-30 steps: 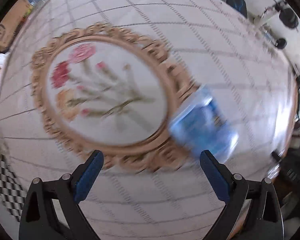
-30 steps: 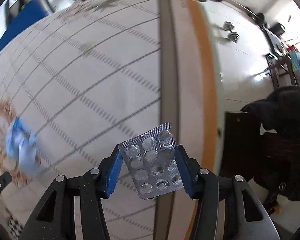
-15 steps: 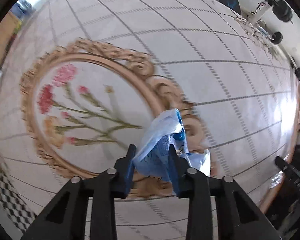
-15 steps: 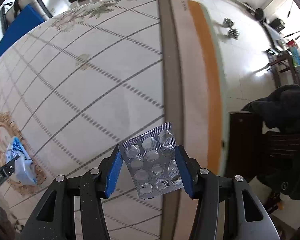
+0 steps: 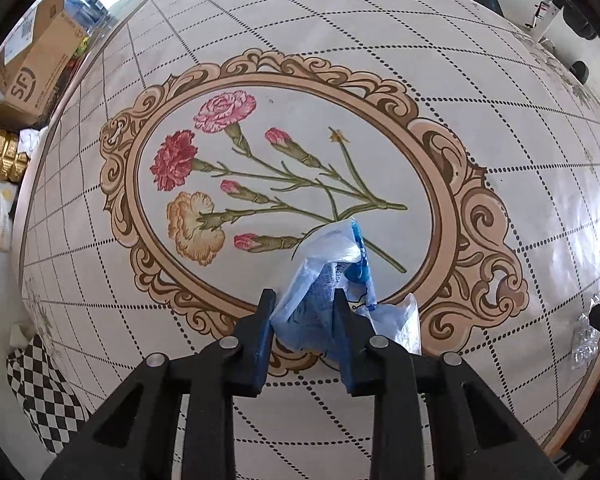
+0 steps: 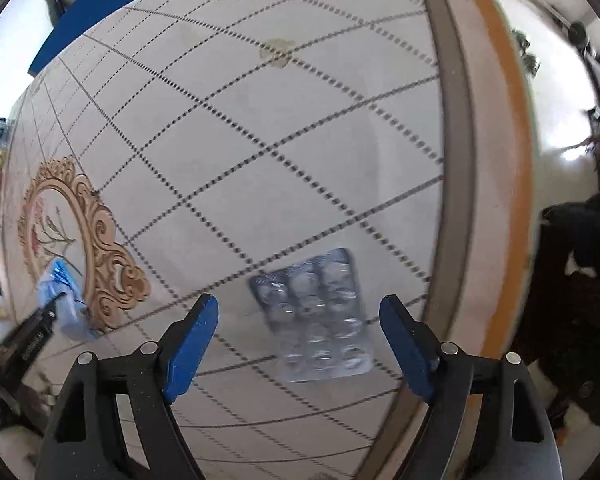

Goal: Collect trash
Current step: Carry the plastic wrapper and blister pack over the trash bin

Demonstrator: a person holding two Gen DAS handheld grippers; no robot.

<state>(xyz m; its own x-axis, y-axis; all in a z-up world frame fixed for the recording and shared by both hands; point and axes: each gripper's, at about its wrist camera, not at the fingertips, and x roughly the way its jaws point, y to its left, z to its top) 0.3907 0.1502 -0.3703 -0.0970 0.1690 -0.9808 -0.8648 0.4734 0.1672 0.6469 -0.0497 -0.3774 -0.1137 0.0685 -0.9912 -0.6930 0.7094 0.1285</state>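
Note:
A crumpled blue and clear plastic wrapper [image 5: 332, 248] sticks up between the blue pads of my left gripper [image 5: 303, 300], which is shut on it just above the tablecloth's flower medallion [image 5: 284, 184]. The right wrist view shows the same wrapper [image 6: 60, 292] at the far left, with a black finger of the left gripper [image 6: 32, 336] under it. My right gripper [image 6: 298, 302] points down at the cloth and its jaws are opening. A silver blister pack [image 6: 316, 316] lies loose between them, clear of both pads.
The table's grey and orange edge [image 6: 512, 160] runs down the right, with a dark garment on a chair [image 6: 580, 280] beyond it. A cardboard box [image 5: 32, 68], gold items [image 5: 0, 152] and a checkered cloth [image 5: 44, 396] are off the left side.
My left gripper has come down over the blue wrapper, shut on it and drawn it toward the medallion's middle. My right gripper has opened and let go of the blister pack.

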